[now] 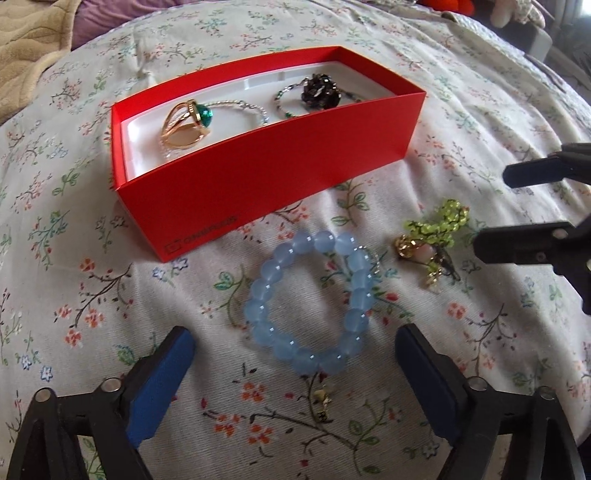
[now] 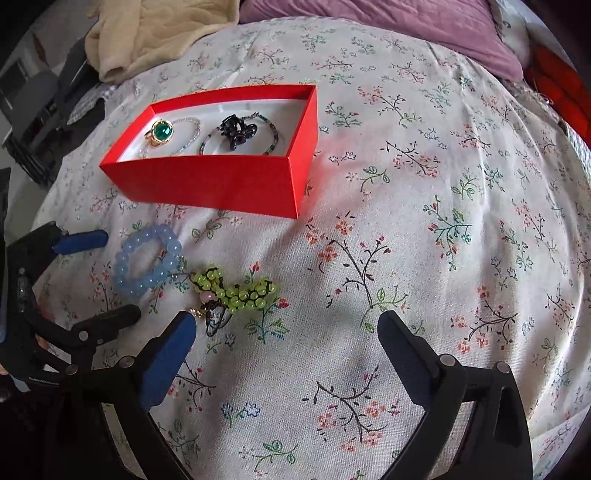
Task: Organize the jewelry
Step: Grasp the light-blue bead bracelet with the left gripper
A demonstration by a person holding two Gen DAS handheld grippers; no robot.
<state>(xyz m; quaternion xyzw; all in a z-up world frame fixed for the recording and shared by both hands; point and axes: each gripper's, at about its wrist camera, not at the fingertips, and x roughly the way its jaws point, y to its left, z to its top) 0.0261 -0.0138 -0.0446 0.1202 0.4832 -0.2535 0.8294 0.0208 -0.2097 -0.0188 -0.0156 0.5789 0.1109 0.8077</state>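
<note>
Floral bedsheet [image 2: 424, 184], beige blanket [image 2: 155, 33], perhaps a purple pillow [image 2: 406, 26].

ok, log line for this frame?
left tool: open, over blue bracelet | right tool: open, empty | green bracelet: on bed | red box: part-filled

Your open red box [image 1: 266, 177] holds a green-stone ring [image 1: 188, 123] and black cluster piece [image 1: 319, 92]; before it lie a blue bead bracelet [image 1: 312, 299] and green beaded piece [image 1: 437, 225].

Matt red cardboard box [image 1: 273, 162]; translucent, glossy blue bead bracelet [image 1: 314, 302]; polished gold-metal ring [image 1: 186, 125]; floral woven cloth bedsheet [image 2: 424, 229].
</note>
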